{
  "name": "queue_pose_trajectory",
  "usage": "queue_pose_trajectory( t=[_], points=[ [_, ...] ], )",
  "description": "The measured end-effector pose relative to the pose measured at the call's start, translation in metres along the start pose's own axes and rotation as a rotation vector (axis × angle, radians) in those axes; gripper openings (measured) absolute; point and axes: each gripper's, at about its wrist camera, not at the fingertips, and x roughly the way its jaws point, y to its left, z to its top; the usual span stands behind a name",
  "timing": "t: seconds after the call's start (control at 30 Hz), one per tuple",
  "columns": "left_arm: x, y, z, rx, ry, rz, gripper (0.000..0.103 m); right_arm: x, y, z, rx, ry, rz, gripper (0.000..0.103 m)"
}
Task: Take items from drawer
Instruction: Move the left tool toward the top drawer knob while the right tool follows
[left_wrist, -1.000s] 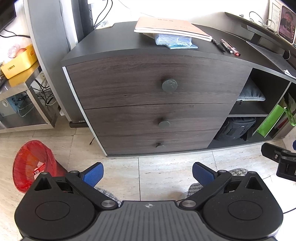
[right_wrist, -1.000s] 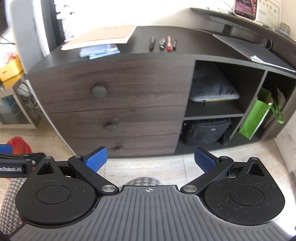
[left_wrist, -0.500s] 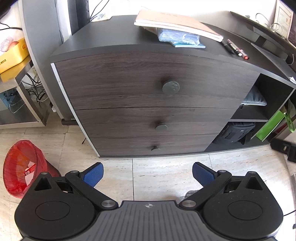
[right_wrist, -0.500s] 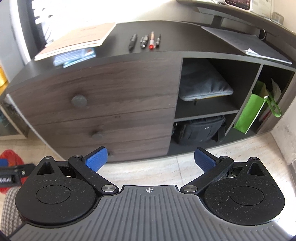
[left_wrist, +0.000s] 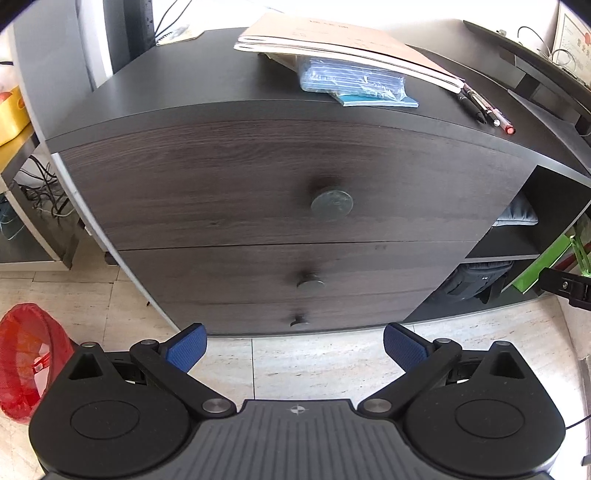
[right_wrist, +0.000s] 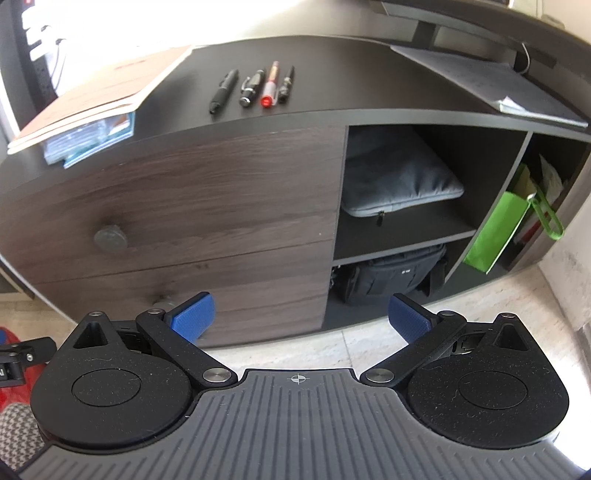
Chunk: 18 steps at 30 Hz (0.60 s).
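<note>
A dark wood cabinet has three stacked drawers, all closed. The top drawer (left_wrist: 280, 184) carries a round grey knob (left_wrist: 331, 202), also seen as the top knob (right_wrist: 110, 239) in the right wrist view. Smaller knobs mark the middle drawer (left_wrist: 310, 282) and the bottom drawer (left_wrist: 299, 322). My left gripper (left_wrist: 294, 349) is open and empty, facing the drawer fronts, below the top knob. My right gripper (right_wrist: 301, 319) is open and empty too, pointed at the cabinet's right part near the open shelves. The drawers' contents are hidden.
On the cabinet top lie notebooks (left_wrist: 343, 48), a blue packet (left_wrist: 351, 81) and several pens (right_wrist: 258, 86). Open shelves hold a grey sleeve (right_wrist: 399, 184), a black bag (right_wrist: 391, 275) and a green bag (right_wrist: 495, 229). A red bin (left_wrist: 26, 354) stands on the floor at left.
Both grippers have moved closer to the cabinet; the drawer fronts fill more of each view. The right gripper has swung rightward toward the shelves. Both stay open.
</note>
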Motion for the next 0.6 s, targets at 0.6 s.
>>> queue_pose_trajectory(
  t=[0.6],
  points=[
    [0.02,-0.003,0.04,-0.02,-0.043,0.008,0.101,0.031,-0.008,0.034,-0.02,-0.002,0.018,0.103]
  ],
)
